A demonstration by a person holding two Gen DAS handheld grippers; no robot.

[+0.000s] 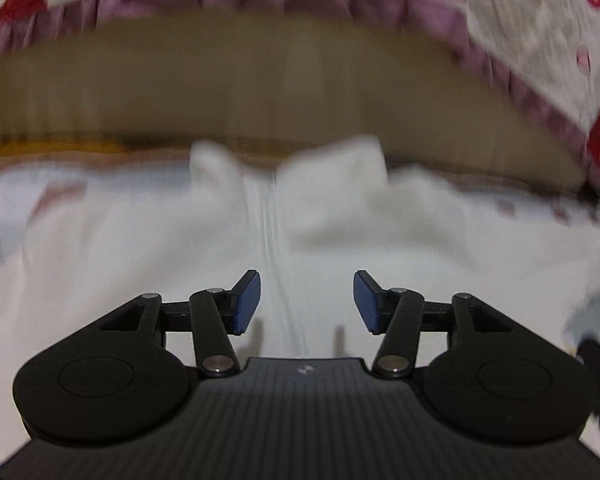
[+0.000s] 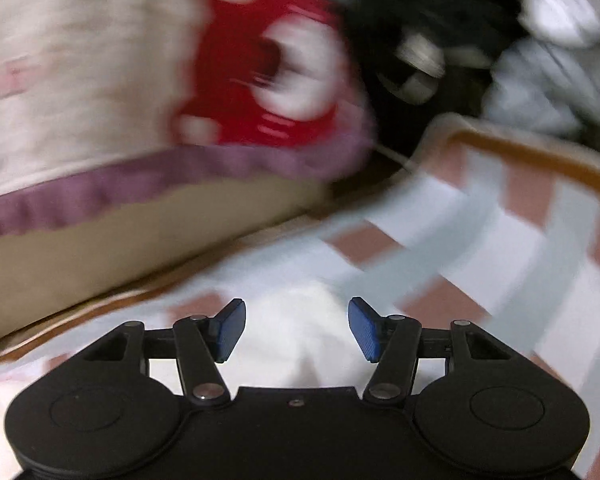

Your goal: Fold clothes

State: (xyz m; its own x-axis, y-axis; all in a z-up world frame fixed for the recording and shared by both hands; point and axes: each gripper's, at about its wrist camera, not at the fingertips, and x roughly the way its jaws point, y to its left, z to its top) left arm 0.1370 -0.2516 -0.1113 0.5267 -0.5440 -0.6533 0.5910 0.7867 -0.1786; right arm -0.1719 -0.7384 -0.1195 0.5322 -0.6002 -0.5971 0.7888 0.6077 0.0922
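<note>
Both grippers' blue pads stand apart with nothing between them: the left gripper (image 1: 307,302) and the right gripper (image 2: 297,328) each hover above the white garment (image 1: 140,264). Beyond the garment lies a checked sheet (image 2: 520,240), then a frilled, red-patterned cover (image 2: 100,80).

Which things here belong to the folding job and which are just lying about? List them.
Job:
white garment, spread flat
left tool, open, nothing between the pads
right tool, open, nothing between the pads

Lying about:
red-and-cream quilt with purple trim
checked sheet underneath
heap of dark and grey clothes
</note>
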